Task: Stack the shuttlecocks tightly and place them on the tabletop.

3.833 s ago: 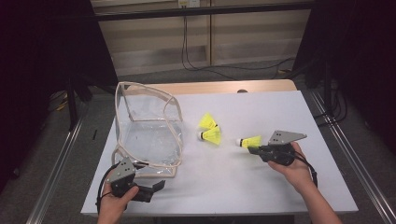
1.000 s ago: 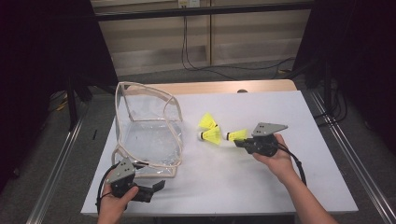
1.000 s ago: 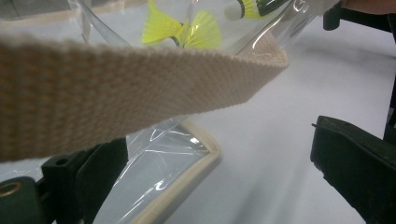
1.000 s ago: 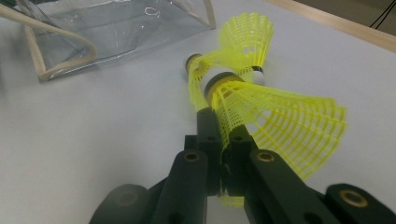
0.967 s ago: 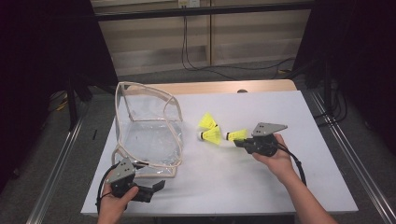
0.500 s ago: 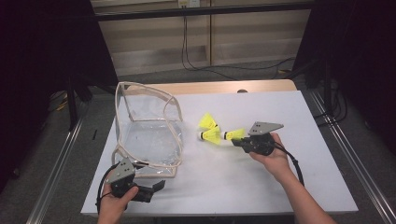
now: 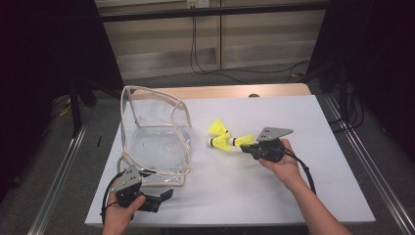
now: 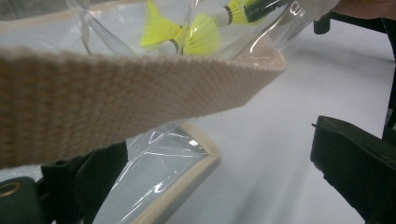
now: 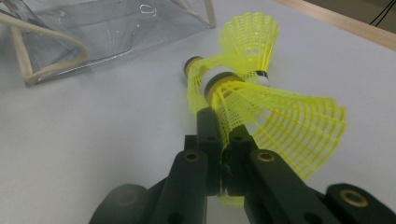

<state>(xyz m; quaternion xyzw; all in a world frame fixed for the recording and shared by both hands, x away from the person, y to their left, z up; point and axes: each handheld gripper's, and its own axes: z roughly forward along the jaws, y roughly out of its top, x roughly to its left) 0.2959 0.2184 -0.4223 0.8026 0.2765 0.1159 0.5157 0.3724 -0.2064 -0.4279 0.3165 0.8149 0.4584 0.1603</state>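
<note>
Shuttlecock (image 9: 280,116) pinched by its yellow skirt in my right gripper (image 9: 223,140), jaws pressed tight on it, held low over the counter (image 7: 293,191) just beside two other shuttlecocks (image 7: 220,134). Clear bag (image 7: 156,137) stands well apart to their left, mouth open. My left gripper (image 7: 156,198) sits at the bag's near edge, jaws spread around its woven strap (image 8: 116,93), not clamping. Carry step, I judge; next I swing left over the mouth and let go.

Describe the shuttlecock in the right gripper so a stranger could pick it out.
Start at the clear bag on the white table; right of it are three yellow shuttlecocks. The held shuttlecock is farthest right, its skirt pinched in the right gripper; the other two lie free.
</note>
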